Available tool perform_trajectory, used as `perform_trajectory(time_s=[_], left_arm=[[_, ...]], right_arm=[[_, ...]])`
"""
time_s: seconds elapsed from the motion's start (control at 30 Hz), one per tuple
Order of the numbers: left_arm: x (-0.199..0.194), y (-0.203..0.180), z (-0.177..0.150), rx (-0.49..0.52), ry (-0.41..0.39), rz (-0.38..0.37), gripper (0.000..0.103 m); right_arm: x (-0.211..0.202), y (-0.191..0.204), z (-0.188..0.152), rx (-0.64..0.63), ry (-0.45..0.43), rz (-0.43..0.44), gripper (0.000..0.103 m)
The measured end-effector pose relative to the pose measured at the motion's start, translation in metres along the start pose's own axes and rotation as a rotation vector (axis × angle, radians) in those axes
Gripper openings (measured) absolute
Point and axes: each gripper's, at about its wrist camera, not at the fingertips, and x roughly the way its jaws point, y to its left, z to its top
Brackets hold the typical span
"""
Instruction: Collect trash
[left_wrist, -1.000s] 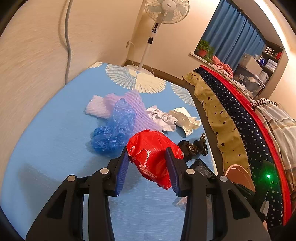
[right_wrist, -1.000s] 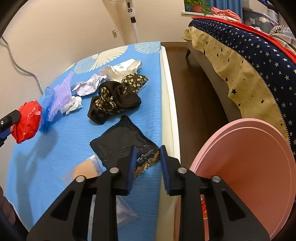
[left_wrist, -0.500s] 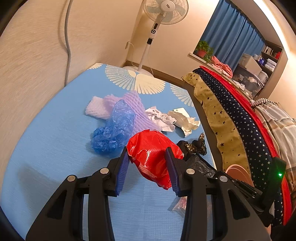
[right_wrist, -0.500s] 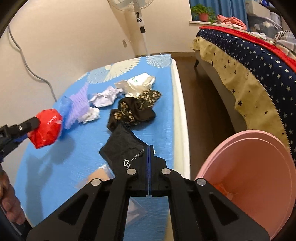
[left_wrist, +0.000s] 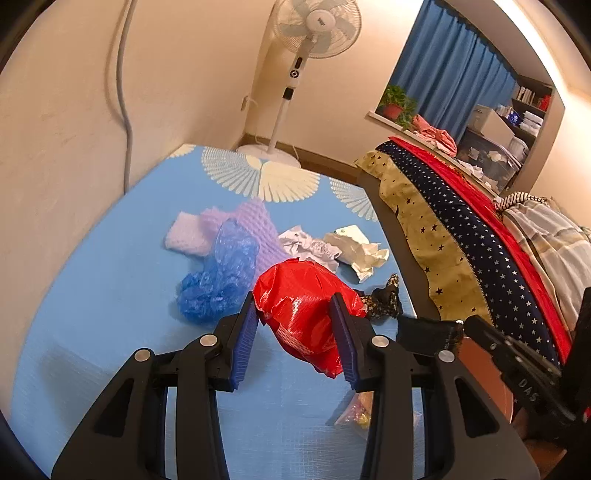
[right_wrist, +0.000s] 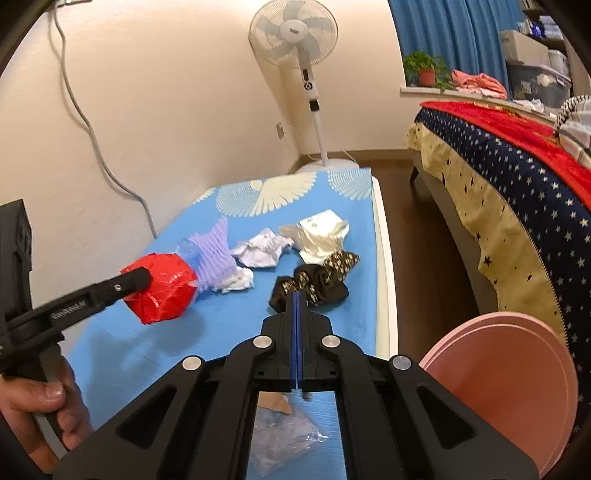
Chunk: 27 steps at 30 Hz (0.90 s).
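My left gripper (left_wrist: 293, 314) is shut on a crumpled red plastic bag (left_wrist: 306, 306) and holds it above the blue mat (left_wrist: 110, 314); the bag also shows in the right wrist view (right_wrist: 162, 291). My right gripper (right_wrist: 297, 295) has its jaws pressed together; in the left wrist view it holds a black wrapper (left_wrist: 424, 334) lifted off the mat. On the mat lie a blue plastic bag (left_wrist: 221, 280), purple foam netting (left_wrist: 240, 225), white crumpled paper (left_wrist: 354, 247) and a black patterned wrapper (right_wrist: 314, 284). A clear plastic packet (right_wrist: 284, 435) lies under my right gripper.
A pink bin (right_wrist: 509, 384) stands on the floor right of the mat, beside a bed with a star-patterned cover (right_wrist: 517, 195). A standing fan (right_wrist: 295, 40) is behind the mat. A wall with a grey cable (left_wrist: 125, 110) runs along the left.
My right gripper shut on the black wrapper and lifted it off the mat, uncovering the clear packet. My left gripper kept hold of the red bag, nearly still.
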Motion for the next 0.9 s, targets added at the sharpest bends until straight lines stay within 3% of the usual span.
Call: perform_trajectory(time_s=[0.9], left_arm=[[-0.041,-0.031,-0.006,0.103,-0.061,-0.051,0.039]], right_arm=[[-0.094,0.006,0.015,-0.023,-0.105,-0.036,0.000]])
